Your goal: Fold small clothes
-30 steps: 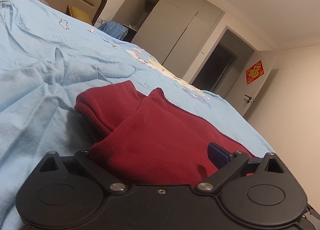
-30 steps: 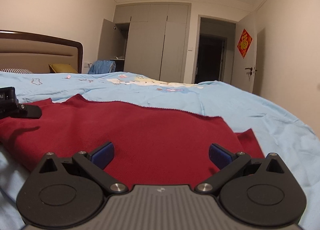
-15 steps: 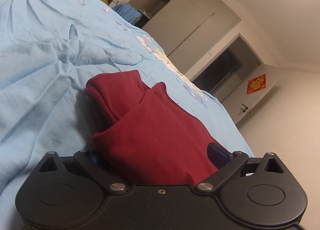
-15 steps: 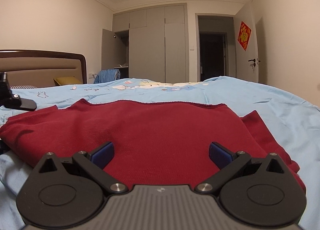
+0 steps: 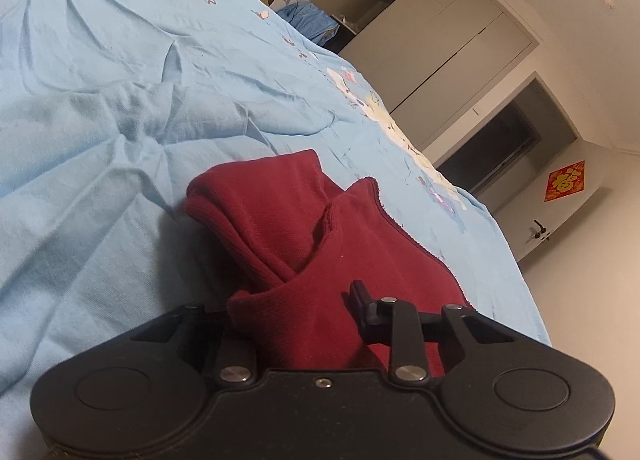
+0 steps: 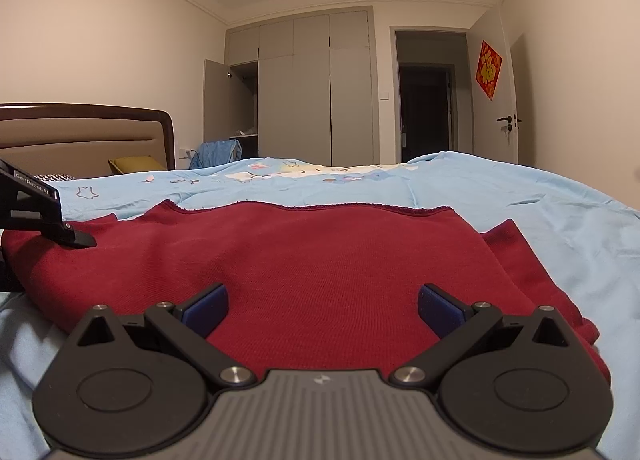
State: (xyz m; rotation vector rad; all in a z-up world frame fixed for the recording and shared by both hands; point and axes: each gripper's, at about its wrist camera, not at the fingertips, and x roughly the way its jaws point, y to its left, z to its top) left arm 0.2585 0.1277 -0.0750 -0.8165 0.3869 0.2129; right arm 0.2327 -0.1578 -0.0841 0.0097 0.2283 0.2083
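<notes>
One dark red knit garment [image 6: 320,260] lies flat on the light blue bedsheet [image 6: 520,195], its long axis running across the right wrist view, its raw hem toward the wardrobe. The left gripper [image 5: 296,308] is clamped on a bunched corner of it, a sleeve pointing away toward the headboard. The right gripper [image 6: 322,306] hangs just over the cloth with jaws spread wide, grasping nothing.

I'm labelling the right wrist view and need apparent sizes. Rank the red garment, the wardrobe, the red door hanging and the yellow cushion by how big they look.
1. Red garment, though nearness to the camera inflates it.
2. Wardrobe.
3. Yellow cushion and red door hanging: too alike to rank.
</notes>
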